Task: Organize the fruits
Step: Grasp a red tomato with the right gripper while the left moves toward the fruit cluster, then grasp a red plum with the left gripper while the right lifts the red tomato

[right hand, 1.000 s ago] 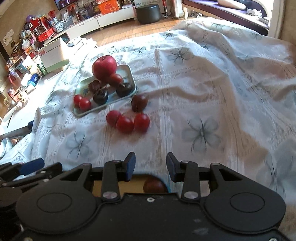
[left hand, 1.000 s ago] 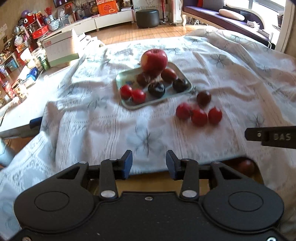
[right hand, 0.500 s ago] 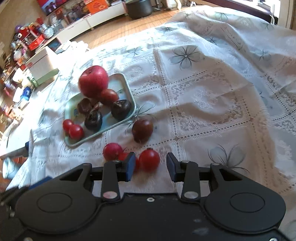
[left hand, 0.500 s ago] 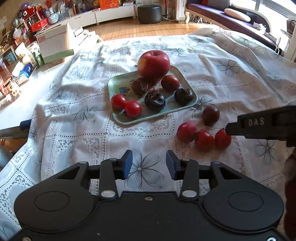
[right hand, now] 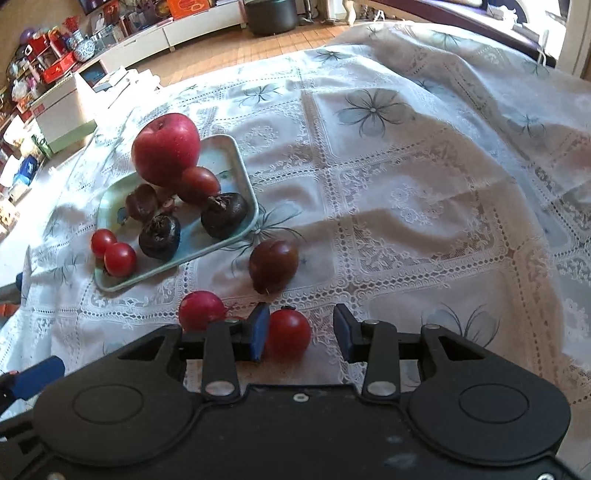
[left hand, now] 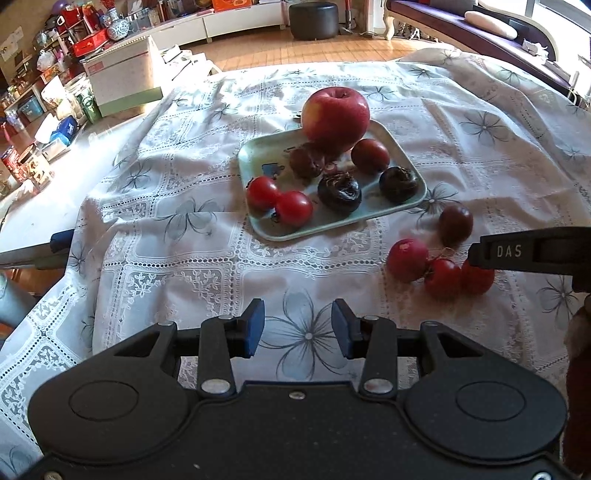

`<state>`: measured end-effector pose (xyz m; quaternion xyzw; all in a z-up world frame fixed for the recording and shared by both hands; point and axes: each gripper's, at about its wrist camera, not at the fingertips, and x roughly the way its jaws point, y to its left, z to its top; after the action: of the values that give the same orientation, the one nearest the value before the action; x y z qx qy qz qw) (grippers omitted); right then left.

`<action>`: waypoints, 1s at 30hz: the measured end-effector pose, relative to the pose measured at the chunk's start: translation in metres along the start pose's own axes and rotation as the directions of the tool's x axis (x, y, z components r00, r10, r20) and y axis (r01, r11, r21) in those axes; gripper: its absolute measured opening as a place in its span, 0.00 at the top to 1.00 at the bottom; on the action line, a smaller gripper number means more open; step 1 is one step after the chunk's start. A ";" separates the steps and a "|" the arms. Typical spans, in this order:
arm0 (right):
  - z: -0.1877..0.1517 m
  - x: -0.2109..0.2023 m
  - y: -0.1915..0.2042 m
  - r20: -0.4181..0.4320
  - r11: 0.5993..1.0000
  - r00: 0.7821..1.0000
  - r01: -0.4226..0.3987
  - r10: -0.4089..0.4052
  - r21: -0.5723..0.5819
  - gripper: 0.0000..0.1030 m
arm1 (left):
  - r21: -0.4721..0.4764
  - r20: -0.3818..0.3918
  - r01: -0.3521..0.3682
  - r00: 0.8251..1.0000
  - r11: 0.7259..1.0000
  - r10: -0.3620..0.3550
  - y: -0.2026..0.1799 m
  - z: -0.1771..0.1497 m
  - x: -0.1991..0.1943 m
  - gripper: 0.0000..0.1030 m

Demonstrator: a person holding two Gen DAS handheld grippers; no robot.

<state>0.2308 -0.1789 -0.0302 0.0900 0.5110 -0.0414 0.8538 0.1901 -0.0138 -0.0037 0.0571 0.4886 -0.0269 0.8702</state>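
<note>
A pale green tray [left hand: 266, 230] holds a big red apple [left hand: 335, 114], two tomatoes, a plum and three dark wrinkled fruits. Loose on the tablecloth to its right lie a dark plum [right hand: 273, 266], a red radish-like fruit [right hand: 201, 310] and two small tomatoes. My right gripper [right hand: 300, 332] hangs low over them with its jaws opening. One tomato [right hand: 288, 332] sits between the jaws by the left pad, clear of the right pad. The other tomato [left hand: 443, 277] is hidden behind that finger. My left gripper [left hand: 297, 328] is open and empty, short of the tray.
A lace tablecloth [left hand: 166, 258] covers the table, whose left edge drops off near a white cardboard box [left hand: 122, 81] and cluttered shelves. A black ottoman [left hand: 313, 20] stands on the floor beyond. A dark red sleeve [left hand: 580, 387] shows at the right edge.
Both grippers moved forward and down over the cloth toward the fruit. The right one came down over the loose tomatoes, so one now lies between its jaws, which stand slightly wider.
</note>
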 end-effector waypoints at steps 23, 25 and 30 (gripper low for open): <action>0.005 0.008 -0.003 -0.083 0.998 0.994 -0.067 0.066 -0.012 0.71 | 0.017 -0.033 0.021 0.999 1.000 -0.020 -0.002 0.003 0.006 0.51; 0.003 0.003 -0.008 -0.075 0.998 0.995 -0.062 0.062 -0.006 0.71 | 0.022 -0.032 0.025 0.999 0.999 -0.024 -0.003 0.004 0.006 0.51; 0.003 -0.012 -0.027 -0.035 0.999 0.999 -0.019 0.020 0.028 0.70 | 0.027 -0.026 0.083 0.996 0.996 -0.083 -0.011 0.014 0.003 0.51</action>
<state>0.2231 -0.2061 -0.0214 0.1073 0.5247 -0.0386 0.8436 0.2030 -0.0265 0.0000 0.0495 0.5008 -0.0693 0.8614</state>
